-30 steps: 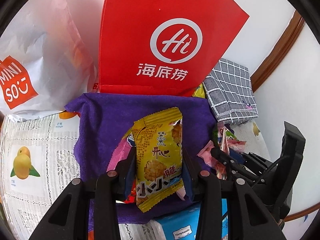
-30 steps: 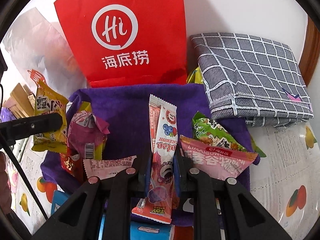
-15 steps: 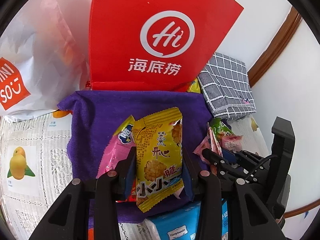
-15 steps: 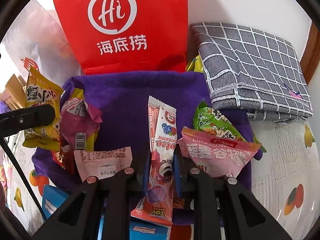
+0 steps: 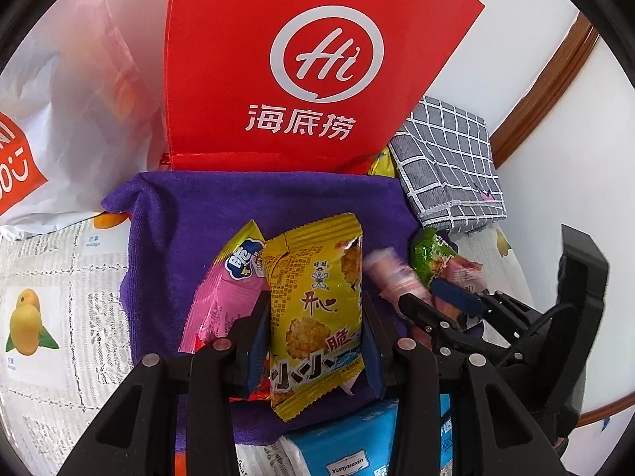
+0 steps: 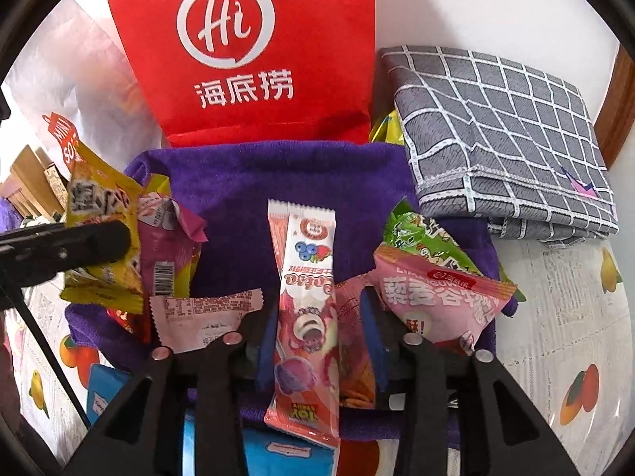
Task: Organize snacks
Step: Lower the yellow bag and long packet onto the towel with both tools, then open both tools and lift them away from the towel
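Purple towel (image 6: pixel 246 182): far half bare, red bag (image 6: pixel 254 51) upright at its far edge, grey cloth (image 6: pixel 500 119) at its right corner. Right view alone shows a pink lolly pack (image 6: pixel 307 313) over the towel's near edge, between the right gripper (image 6: pixel 319 341)'s opening jaws, pads clear. Left gripper (image 5: pixel 313 337), angled down, jaws clamped on yellow packet (image 5: pixel 315 309) above the towel's near part.

Home — fruit-print tablecloth (image 5: pixel 59 277), shopping bags (image 5: pixel 309 59).

Right gripper (image 6: pixel 319 341) jaws opening around pink lollipop packet (image 6: pixel 307 317), seemingly loose, purple towel (image 6: pixel 246 186)
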A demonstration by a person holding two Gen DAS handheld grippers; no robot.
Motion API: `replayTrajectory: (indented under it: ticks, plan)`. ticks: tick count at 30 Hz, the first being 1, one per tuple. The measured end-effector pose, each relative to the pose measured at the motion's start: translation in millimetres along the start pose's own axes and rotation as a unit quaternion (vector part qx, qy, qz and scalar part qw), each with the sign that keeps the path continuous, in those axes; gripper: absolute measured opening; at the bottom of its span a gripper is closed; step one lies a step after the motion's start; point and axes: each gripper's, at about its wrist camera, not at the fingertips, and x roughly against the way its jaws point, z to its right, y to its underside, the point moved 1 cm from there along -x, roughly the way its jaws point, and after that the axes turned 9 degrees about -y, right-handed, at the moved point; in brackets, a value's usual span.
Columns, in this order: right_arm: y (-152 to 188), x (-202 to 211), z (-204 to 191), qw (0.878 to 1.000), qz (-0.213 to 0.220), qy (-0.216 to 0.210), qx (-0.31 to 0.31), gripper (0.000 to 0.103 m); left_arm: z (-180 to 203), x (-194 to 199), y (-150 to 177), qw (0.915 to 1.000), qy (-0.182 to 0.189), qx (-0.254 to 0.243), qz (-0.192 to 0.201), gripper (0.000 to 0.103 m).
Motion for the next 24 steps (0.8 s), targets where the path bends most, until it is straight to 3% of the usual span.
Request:
replayTrajectory:
  ticks: [8, 19, 22, 24]
  plan:
    - [-7, 32, 9, 0.999, 0.04, 0.001, -0.022, 0.052, 7, -6, 1, 0.9998, 0.02, -0.003, -0.003, 0.039]
    - [-12, 53, 18, 0.997, 0.063, 0.011, -0.04, 0.052, 13, -11, 2, 0.9996, 0.019, -0.014, -0.013, 0.039]
    - [-9, 57, 18, 0.997, 0.062, 0.014, -0.044, 0.052, 15, -11, 0, 0.9996, 0.019, -0.014, -0.014, 0.043]
    - [-8, 58, 17, 0.997, 0.061, 0.016, -0.046, 0.052, 17, -9, 0, 0.9997, 0.019, -0.014, -0.01, 0.056]
